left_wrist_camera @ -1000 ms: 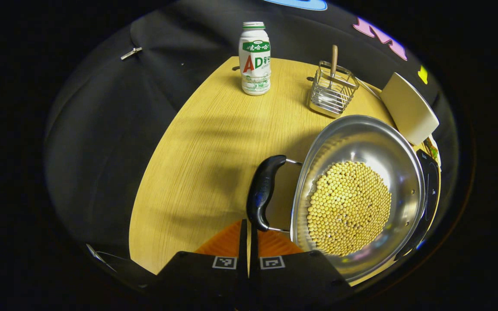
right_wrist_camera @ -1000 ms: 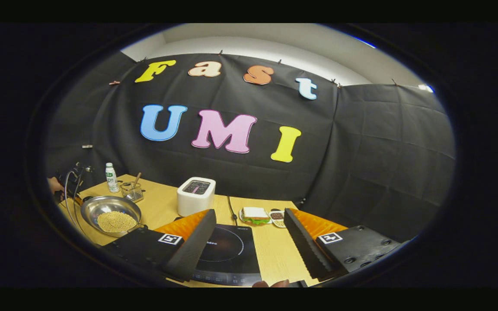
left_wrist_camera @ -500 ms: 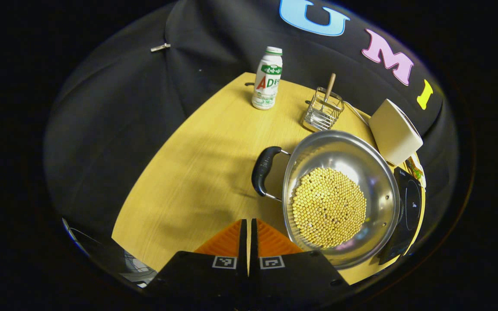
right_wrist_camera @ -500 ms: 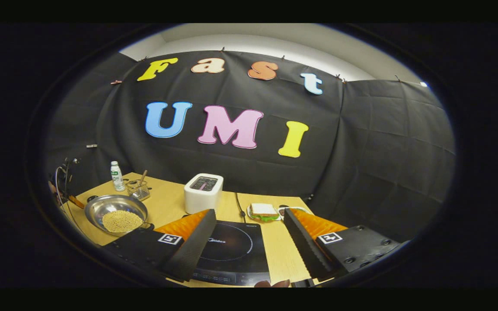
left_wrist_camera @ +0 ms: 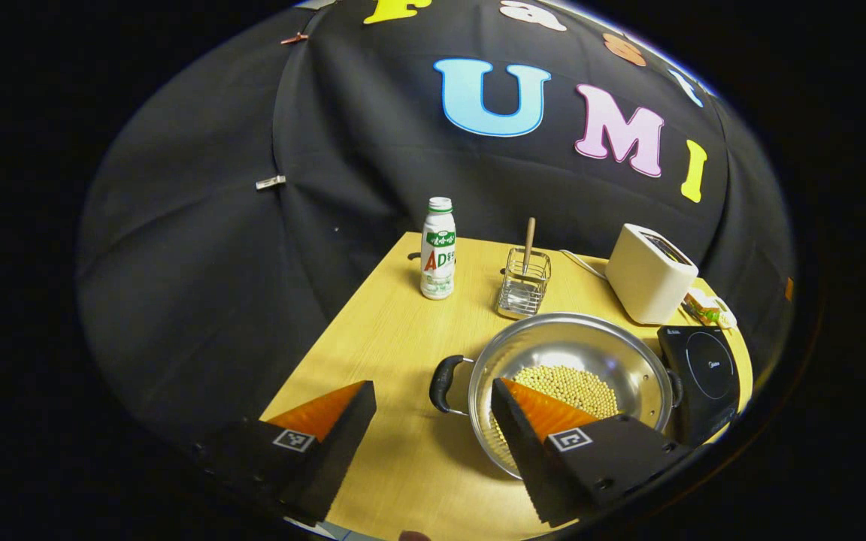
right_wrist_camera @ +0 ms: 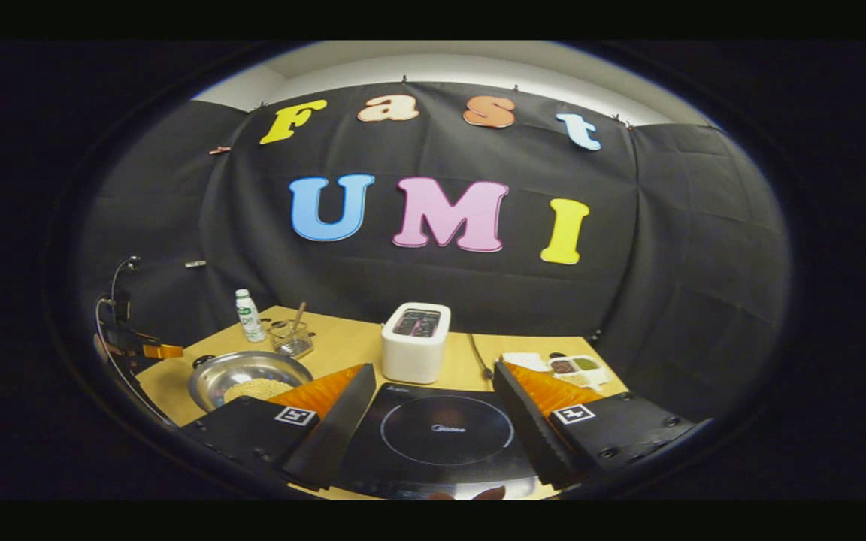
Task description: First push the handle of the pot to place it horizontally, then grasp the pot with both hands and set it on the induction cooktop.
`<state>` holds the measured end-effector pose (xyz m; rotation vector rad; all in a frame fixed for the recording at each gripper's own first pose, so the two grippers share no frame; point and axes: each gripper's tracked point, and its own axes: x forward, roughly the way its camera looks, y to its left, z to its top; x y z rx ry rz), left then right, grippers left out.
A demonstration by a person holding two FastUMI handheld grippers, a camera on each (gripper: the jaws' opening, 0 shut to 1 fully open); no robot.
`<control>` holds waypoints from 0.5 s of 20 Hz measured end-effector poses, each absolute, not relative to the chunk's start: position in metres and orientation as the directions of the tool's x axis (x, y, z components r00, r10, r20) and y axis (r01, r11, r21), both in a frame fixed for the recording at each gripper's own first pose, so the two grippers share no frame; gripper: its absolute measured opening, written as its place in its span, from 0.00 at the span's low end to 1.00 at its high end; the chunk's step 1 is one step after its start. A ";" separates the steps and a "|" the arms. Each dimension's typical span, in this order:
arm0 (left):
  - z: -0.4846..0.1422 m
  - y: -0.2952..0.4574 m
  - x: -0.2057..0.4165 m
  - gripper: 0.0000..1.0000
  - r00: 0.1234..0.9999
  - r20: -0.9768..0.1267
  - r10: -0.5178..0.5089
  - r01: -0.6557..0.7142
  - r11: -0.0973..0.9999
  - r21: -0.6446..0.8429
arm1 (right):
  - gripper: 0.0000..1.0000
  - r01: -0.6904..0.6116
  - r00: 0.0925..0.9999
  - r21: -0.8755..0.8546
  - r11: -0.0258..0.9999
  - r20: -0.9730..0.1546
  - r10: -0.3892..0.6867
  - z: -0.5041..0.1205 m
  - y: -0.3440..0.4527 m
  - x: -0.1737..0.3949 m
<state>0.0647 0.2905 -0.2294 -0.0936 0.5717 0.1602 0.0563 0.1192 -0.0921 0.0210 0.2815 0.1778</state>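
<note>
The pot (left_wrist_camera: 564, 376), a shiny steel pan holding a heap of pale yellow beans (left_wrist_camera: 568, 385), sits on the wooden table (left_wrist_camera: 388, 330) just left of the black induction cooktop (left_wrist_camera: 704, 372). Its black handle (left_wrist_camera: 440, 383) sticks out on the side away from the cooktop. In the left gripper view, the left gripper (left_wrist_camera: 433, 432) hangs above the table with its jaws spread wide and nothing between them; one finger overlaps the pot's near rim in the picture, but contact cannot be told. In the right gripper view, the right gripper (right_wrist_camera: 433, 428) is likewise wide open and empty, poised over the cooktop (right_wrist_camera: 440, 436), with the pot (right_wrist_camera: 249, 372) off to the side. Behind the pot stand a white drink bottle (left_wrist_camera: 438, 249), a wire basket (left_wrist_camera: 525, 284) with a wooden-handled utensil, and a white toaster (left_wrist_camera: 649, 272).
</note>
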 end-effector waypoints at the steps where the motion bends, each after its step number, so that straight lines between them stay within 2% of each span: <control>1: -0.231 0.287 0.068 0.96 0.830 -0.546 0.116 -0.161 0.986 -0.036 | 0.98 -0.189 0.935 0.057 0.980 -0.293 0.197 -0.100 0.132 0.060; 7: -0.258 0.266 0.092 0.97 0.823 -0.568 -0.012 -0.014 0.999 -0.042 | 0.99 -0.257 0.841 0.160 0.953 -0.448 0.303 -0.160 0.204 0.068; 10: -0.277 0.270 0.104 0.97 0.805 -0.591 -0.046 -0.002 0.997 -0.080 | 0.98 -0.249 0.800 0.191 0.949 -0.512 0.313 -0.186 0.222 0.070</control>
